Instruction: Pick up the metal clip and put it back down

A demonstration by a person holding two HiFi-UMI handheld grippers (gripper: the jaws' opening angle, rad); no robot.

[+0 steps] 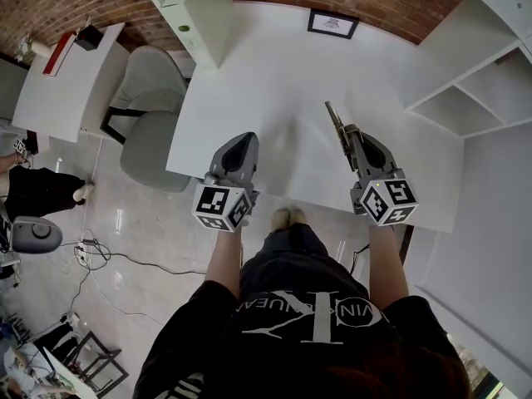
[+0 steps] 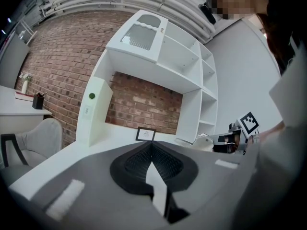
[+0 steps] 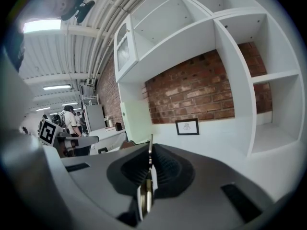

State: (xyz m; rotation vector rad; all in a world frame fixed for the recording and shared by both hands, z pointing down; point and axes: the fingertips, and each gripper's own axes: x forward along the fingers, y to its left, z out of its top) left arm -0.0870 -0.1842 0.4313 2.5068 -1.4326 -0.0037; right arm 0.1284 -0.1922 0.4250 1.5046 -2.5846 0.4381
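Framed picture (image 1: 332, 23) on white desk (image 1: 274, 81) against brick wall (image 1: 83, 2); white shelf unit (image 1: 478, 81) and grey chair (image 1: 154, 98) beside it.

Metal clip (image 1: 334, 121), smooth matt table (image 1: 274, 73)

A black short-sleeved T-shirt (image 1: 249, 347) with pale lettering and dark trousers (image 1: 287, 252) are worn, and the grey left gripper (image 1: 247, 136) and right gripper (image 1: 347, 133) are each ended by white faces printed with black squares.
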